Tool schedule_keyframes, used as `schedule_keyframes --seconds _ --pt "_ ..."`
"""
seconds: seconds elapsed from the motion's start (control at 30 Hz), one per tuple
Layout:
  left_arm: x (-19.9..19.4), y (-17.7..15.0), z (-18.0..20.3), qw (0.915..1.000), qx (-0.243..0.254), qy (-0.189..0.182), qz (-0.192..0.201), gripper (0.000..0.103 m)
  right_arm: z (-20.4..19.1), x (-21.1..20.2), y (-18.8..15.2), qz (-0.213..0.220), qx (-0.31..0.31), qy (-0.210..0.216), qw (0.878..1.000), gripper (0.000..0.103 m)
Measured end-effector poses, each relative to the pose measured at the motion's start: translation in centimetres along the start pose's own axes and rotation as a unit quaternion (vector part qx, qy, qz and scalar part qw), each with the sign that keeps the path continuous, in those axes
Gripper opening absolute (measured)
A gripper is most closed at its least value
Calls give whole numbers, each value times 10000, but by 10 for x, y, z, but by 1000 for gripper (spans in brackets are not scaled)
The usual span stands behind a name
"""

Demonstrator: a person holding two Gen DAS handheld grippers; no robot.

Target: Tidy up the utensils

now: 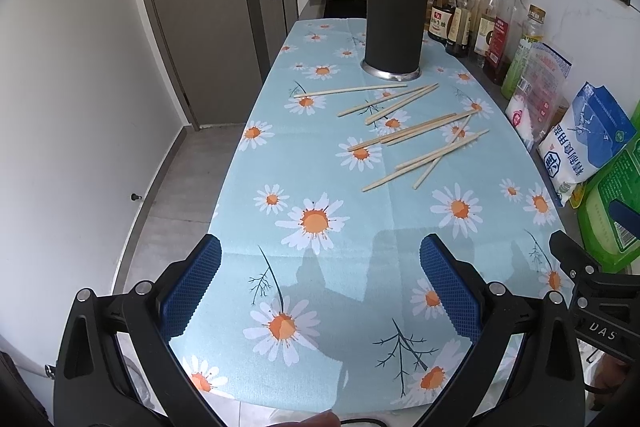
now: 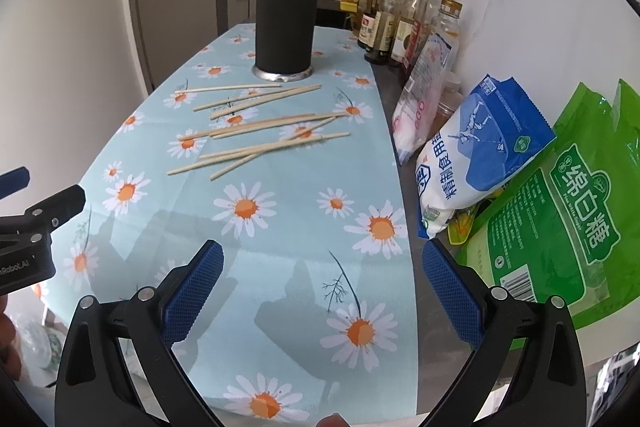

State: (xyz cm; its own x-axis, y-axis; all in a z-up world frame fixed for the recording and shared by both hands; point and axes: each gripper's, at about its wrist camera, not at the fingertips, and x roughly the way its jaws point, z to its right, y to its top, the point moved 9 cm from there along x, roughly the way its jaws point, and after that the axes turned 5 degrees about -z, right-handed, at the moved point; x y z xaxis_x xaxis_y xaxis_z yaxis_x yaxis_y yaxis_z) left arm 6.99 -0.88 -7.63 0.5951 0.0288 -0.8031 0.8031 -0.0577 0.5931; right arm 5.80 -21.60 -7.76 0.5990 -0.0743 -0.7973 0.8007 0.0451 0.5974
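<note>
Several chopsticks [image 1: 416, 135] lie scattered and crossing on the tabletop [image 1: 328, 267], just before the dark holder [image 1: 394, 29]. Both the left claw [image 1: 320, 291] and right claw [image 2: 322, 293] hang apart, empty, well short. Overlapping sticks may roll or come up in pairs when pinched.

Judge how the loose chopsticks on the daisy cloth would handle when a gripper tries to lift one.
The chopsticks look thin, straight and stiff, so probably light. They lie flat on the tablecloth, several crossing, so pinching one may nudge its neighbours. If round, they could roll; their cross-section is too small to tell.
</note>
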Motion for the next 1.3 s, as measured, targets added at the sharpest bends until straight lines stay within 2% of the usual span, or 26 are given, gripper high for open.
schedule_keyframes --seconds 0.5,0.83,1.07,1.3 --pt "12 1 -5 9994 183 -182 -240 97 -10 15 -5 -371 8 -96 9993 95" --pt "31 20 -7 9970 525 -374 -422 97 -9 27 -1 -676 370 -286 9966 95" --pt "52 32 -6 9931 814 -524 -668 97 -14 35 8 -872 506 -476 9938 95" --pt "73 47 -3 9867 1052 -873 -881 97 -20 45 18 -981 655 -538 9916 95"
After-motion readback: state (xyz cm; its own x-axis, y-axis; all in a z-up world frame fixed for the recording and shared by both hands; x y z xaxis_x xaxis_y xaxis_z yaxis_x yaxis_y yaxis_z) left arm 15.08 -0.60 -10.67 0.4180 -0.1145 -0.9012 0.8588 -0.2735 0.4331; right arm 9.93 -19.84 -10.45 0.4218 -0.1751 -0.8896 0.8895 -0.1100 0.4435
